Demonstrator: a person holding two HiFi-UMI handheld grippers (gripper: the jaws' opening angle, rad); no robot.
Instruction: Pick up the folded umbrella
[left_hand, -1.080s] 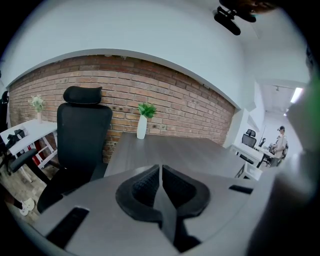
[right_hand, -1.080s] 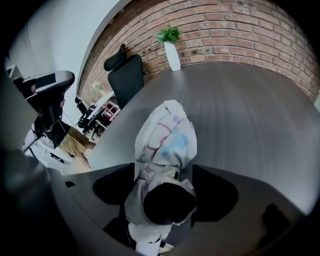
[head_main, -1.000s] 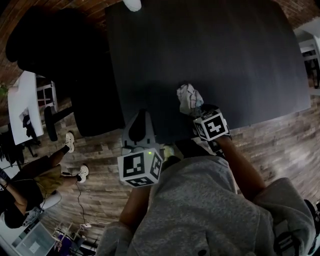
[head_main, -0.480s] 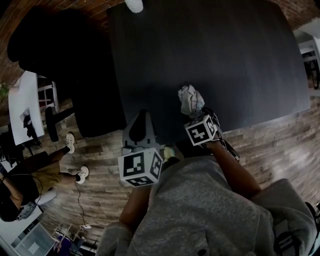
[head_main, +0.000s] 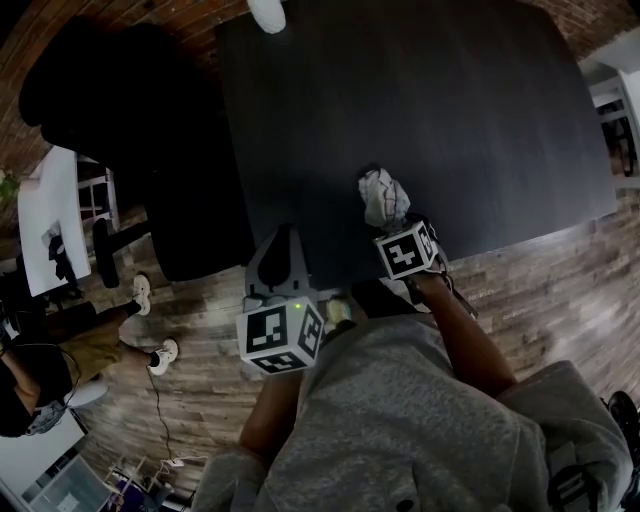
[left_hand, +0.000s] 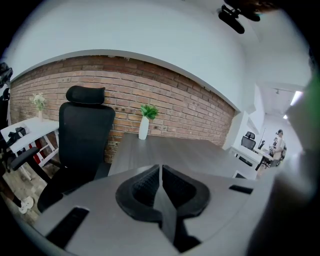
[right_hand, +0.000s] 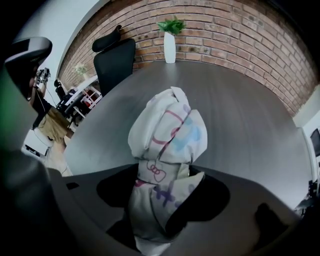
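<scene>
Umbrella: the folded umbrella (head_main: 381, 196) is a white bundle with pink, blue and purple prints. It lies on the dark table (head_main: 470, 110), close to the near edge and about halfway along it.
Right gripper: the right gripper (head_main: 392, 228) points steeply down over the umbrella's near end. In the right gripper view (right_hand: 162, 196) the umbrella (right_hand: 167, 127) stands between the jaws, and the rest of it stretches toward the table's middle.
Right jaws: wide apart and just now closing a little. A dark gap shows on each side of the fabric, so the pads are not pressing on it.
Left gripper: the left gripper (head_main: 285, 240) is held by the table's near edge, toward the left corner and well apart from the umbrella.
Left jaws: together, with nothing between them; this is plain in the left gripper view (left_hand: 160, 175).
Vase: a white vase (left_hand: 143, 128) with a green plant stands at the table's far edge, near the left corner.
Chair: a black office chair (head_main: 120, 110) sits by the table's left edge.
Background: a brick wall (left_hand: 190, 107) runs behind the far edge, and there is a wooden floor (head_main: 560, 290) below the near edge.
Bystander: a person in white shoes (head_main: 150, 320) sits off to the left, beside a white desk (head_main: 45, 210).
</scene>
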